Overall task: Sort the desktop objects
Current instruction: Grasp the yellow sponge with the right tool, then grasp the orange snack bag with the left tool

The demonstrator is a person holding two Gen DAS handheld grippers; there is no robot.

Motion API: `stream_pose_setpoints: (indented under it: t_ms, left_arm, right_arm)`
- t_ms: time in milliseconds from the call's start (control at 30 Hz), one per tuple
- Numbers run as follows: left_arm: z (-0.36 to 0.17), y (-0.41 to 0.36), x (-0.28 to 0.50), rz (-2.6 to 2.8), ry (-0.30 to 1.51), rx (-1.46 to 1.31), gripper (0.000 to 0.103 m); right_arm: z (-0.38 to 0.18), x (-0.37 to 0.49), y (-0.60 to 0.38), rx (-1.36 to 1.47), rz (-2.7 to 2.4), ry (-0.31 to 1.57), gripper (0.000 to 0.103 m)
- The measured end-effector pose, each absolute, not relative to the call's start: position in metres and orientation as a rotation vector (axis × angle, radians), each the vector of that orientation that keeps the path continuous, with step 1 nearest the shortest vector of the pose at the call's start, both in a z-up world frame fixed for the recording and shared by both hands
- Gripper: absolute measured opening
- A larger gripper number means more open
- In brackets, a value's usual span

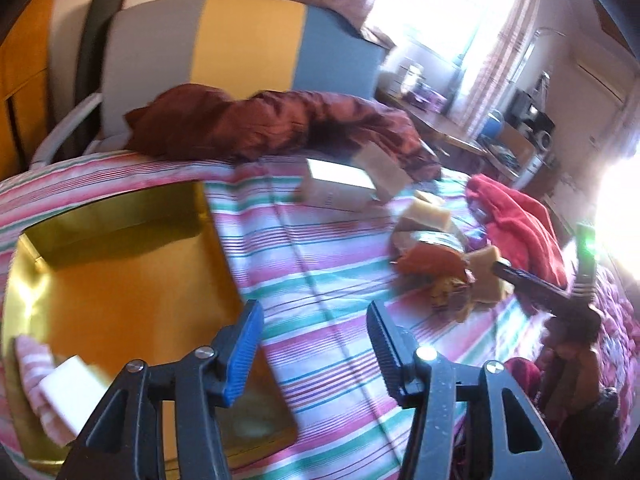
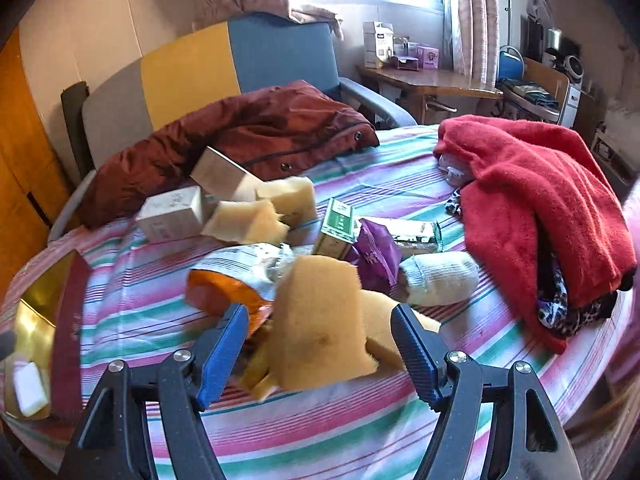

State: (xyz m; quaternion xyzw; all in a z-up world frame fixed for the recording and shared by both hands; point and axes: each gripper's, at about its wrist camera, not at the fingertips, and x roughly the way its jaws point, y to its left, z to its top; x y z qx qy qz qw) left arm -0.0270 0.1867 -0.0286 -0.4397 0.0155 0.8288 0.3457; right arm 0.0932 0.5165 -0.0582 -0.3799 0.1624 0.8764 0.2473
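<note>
Sorting barely begun | gold tin (image 1: 132,280) holds one white block (image 1: 70,392); pile (image 2: 304,240) remains mid-bed | our left gripper (image 1: 316,354) jaws released, empty | our right gripper (image 2: 320,354) jaws released around sponge (image 2: 320,316)

Both the left gripper (image 1: 314,346) and the right gripper (image 2: 316,350) have black arms, shiny round screws, and ridged pads, one blue.

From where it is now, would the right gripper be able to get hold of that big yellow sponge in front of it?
Probably yes. The right gripper is open, and the big yellow sponge stands between its fingers, on top of the pile, with nothing covering it. The orange snack bag beside it might get nudged.
</note>
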Motion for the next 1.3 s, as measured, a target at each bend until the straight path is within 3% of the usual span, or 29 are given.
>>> stream_pose_setpoints:
  t_ms: [100,167,200,333,667,767,1200,1300]
  left_arm:
    - [-0.03,0.212,-0.027,2.098,0.053,-1.143,0.06]
    - [-0.03,0.229,-0.026,2.064,0.062,-1.139,0.066]
    - [-0.031,0.238,-0.026,2.047,0.07,-1.137,0.069]
    - [-0.037,0.276,-0.028,1.977,0.1,-1.145,0.078]
    - [-0.052,0.363,-0.036,1.837,0.195,-1.115,0.091]
    - [-0.061,0.387,-0.04,1.797,0.21,-1.122,0.103]
    - [-0.097,0.439,-0.055,1.727,0.315,-1.174,0.103]
    - [-0.107,0.445,-0.057,1.744,0.357,-1.204,0.089]
  right_arm:
    - [-0.068,0.09,0.52,-1.059,2.387,0.45,0.071]
    - [-0.074,0.087,0.521,-1.096,2.373,0.43,0.059]
    - [-0.077,0.086,0.52,-1.104,2.375,0.425,0.047]
    - [-0.076,0.087,0.516,-1.097,2.383,0.374,0.043]
    - [-0.052,0.11,0.537,-0.889,2.403,0.539,0.043]
    - [-0.052,0.109,0.539,-0.89,2.406,0.555,0.043]
    - [-0.05,0.107,0.538,-0.889,2.438,0.562,0.043]
    - [-0.051,0.107,0.539,-0.893,2.439,0.578,0.044]
